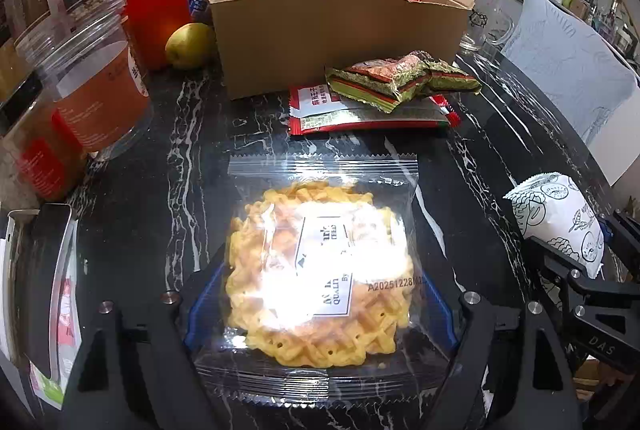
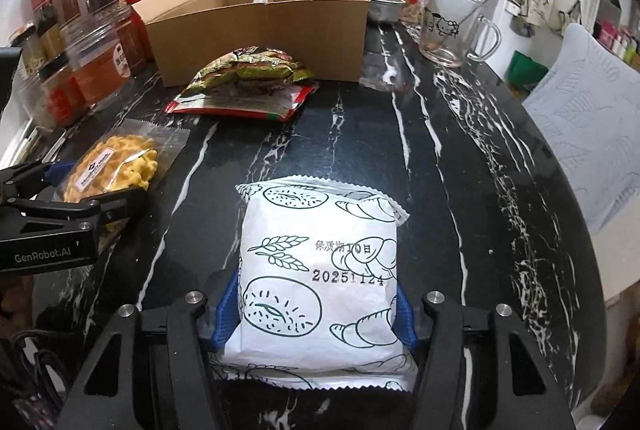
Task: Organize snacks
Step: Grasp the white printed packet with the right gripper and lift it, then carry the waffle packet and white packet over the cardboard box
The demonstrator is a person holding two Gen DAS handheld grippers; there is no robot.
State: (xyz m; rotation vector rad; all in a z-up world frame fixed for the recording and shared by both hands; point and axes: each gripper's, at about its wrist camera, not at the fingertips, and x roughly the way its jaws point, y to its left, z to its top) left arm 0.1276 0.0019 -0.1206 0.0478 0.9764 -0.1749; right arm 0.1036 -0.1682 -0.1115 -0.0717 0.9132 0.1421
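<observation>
left gripper [image 1: 320, 314] clamped on clear-wrapped yellow lattice cracker pack [image 1: 316, 270], right gripper [image 2: 316, 314] clamped on white printed bread bag [image 2: 320, 270], both low over black marbled table [image 2: 440, 149]. mid-carry, likely. next: lifting over green foil packets [image 2: 248, 69] into open brown cardboard box [image 2: 256, 41] beyond. both packs plump, unbroken.

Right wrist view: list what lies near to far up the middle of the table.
White bread packet in the right tool → green and red snack packets → open cardboard box.
</observation>
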